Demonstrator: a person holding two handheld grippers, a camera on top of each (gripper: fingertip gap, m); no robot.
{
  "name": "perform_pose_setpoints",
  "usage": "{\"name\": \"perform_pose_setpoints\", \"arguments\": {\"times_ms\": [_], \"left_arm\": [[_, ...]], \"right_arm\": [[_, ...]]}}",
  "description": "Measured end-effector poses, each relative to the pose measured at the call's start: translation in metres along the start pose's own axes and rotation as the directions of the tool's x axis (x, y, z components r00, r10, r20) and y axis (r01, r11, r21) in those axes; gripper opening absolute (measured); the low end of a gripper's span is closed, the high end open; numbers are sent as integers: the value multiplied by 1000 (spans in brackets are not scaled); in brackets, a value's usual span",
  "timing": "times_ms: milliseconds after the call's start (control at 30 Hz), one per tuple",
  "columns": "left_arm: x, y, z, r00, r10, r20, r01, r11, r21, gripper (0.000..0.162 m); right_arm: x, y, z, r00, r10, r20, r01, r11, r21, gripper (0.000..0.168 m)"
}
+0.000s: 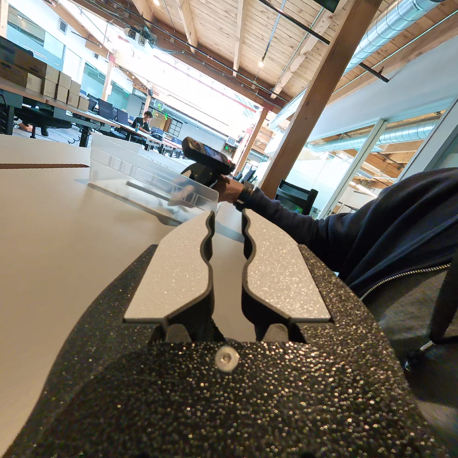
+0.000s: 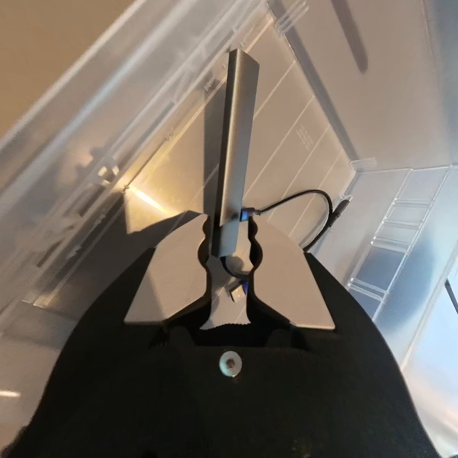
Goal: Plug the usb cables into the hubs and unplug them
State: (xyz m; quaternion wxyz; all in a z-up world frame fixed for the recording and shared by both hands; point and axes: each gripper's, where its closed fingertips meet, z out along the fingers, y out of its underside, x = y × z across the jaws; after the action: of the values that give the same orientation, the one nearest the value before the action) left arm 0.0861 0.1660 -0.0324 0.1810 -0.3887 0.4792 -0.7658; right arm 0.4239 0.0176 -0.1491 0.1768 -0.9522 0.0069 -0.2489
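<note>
In the right wrist view my right gripper (image 2: 229, 223) is shut on the near end of a slim grey USB hub (image 2: 235, 138), which points away from me inside a clear plastic bin (image 2: 309, 124). A blue-tipped USB plug (image 2: 244, 214) sits in the hub's right side, and its black cable (image 2: 324, 198) loops right. Another USB plug (image 2: 237, 293) hangs loose below the hub between the fingers. My left gripper (image 1: 228, 218) is open and empty, low over the white table (image 1: 62, 235). The right gripper (image 1: 205, 158) shows there reaching into the bin (image 1: 138, 163).
A dark slim bar (image 1: 148, 192) lies in the bin; it also shows blurred at the upper right of the right wrist view (image 2: 352, 37). A person's dark sleeve (image 1: 334, 230) crosses the table edge at right. A wooden post (image 1: 317, 94) stands behind. Across from one pair of fingers to the other is roughly 40 cm.
</note>
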Motion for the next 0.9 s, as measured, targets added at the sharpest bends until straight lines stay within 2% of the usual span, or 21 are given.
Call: {"name": "perform_pose_setpoints", "arguments": {"times_ms": [167,267,367,467,600,700,800,900], "left_arm": [[-3,-3,-3,1000,-2,14,2,1000,13,20],[-3,-4,-4,1000,-1,17,0,1000,15,20],[-3,-3,-4,1000,7,23,-7,1000,12,20],[-4,-3,-3,999,23,39,-23,1000,12,20],[-6,-5,-3,991,93,91,-95,995,8,20],[-4,-10,-3,978,166,126,-168,986,9,21],[0,-16,-5,955,245,169,-248,969,-2,22],[0,-24,-12,903,346,253,-347,937,-42,24]], "right_arm": [[16,1,-21,999,39,-19,-38,999,29,54],[37,-1,-47,992,94,-90,-85,992,96,57],[57,-21,-93,971,192,-144,-143,945,296,52],[48,-60,-154,971,226,-79,-147,824,547,47],[-14,-114,-210,995,88,54,-100,690,717,44],[-82,-155,-222,989,-72,126,-53,628,776,44],[-153,-190,-202,962,-193,195,-42,599,800,43],[-211,-214,-161,932,-215,292,-105,610,785,43]]}}
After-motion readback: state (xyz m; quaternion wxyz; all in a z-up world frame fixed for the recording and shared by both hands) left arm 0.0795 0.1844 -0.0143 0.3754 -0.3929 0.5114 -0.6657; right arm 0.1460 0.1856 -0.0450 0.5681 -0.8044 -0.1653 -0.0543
